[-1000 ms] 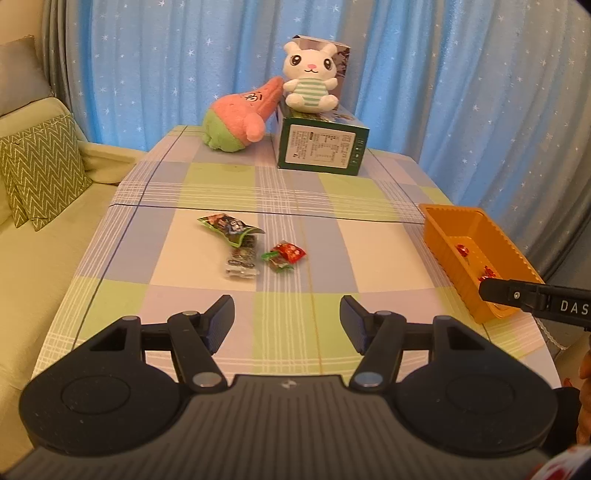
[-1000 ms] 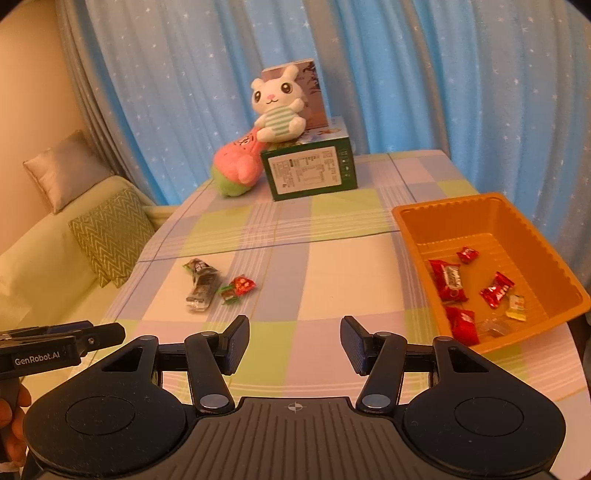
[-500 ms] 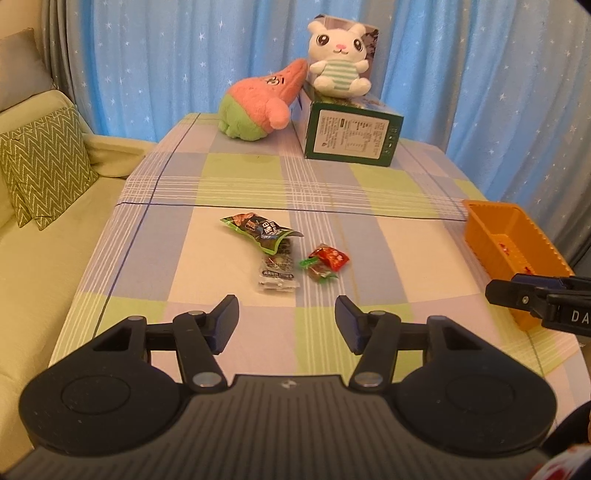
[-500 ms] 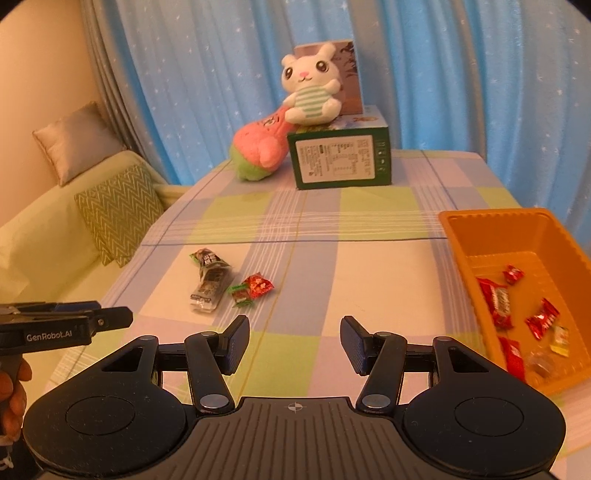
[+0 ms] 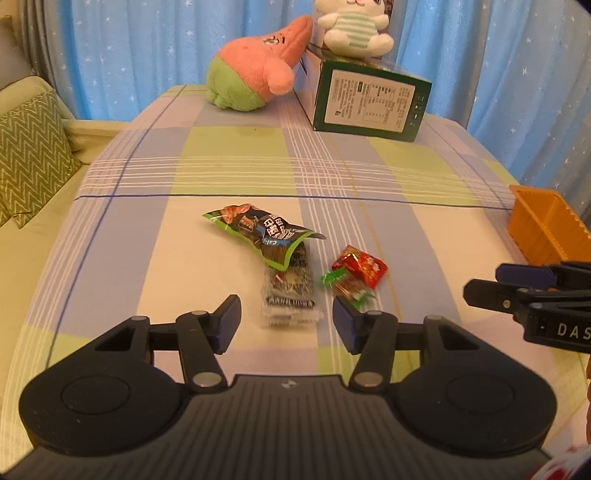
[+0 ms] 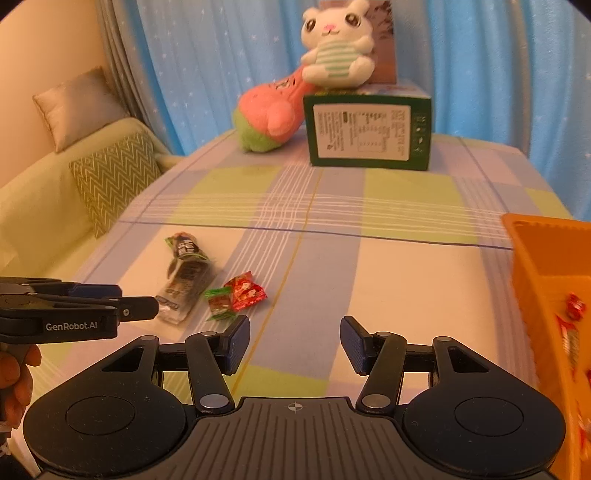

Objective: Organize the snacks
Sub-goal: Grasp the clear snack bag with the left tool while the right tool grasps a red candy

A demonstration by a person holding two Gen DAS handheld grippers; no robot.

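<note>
hovering over loose snacks on a checked counter

left wrist view: a counter (image 5: 229,158) under a pastel checked cloth fills the room's middle, blue star-print curtains (image 5: 122,55) behind it and a green sofa with a zigzag cushion (image 5: 29,147) beside it. a pink and green plush (image 5: 255,81) leans against a dark green box (image 5: 369,99) whose white panel of print is too small to read; a white plush (image 5: 351,33) sits on top. the left tool (image 5: 286,321) points down at the snacks, its jaws spread and just narrowing, nothing pinched; a clear dark snack packet (image 5: 290,291) lies just ahead of the gap, a green-edged packet (image 5: 258,229) overlapping its far end, and red and green candies (image 5: 354,275) lie just beside them. the right tool (image 5: 480,286) enters at the side, lettered "das".

right wrist view: the right tool's jaws are spread and empty over bare cloth. an orange basket (image 6: 532,258) holding red sweets sits at the edge. a hand (image 6: 16,373) grips the left tool, marked "genrobot.ai".
</note>
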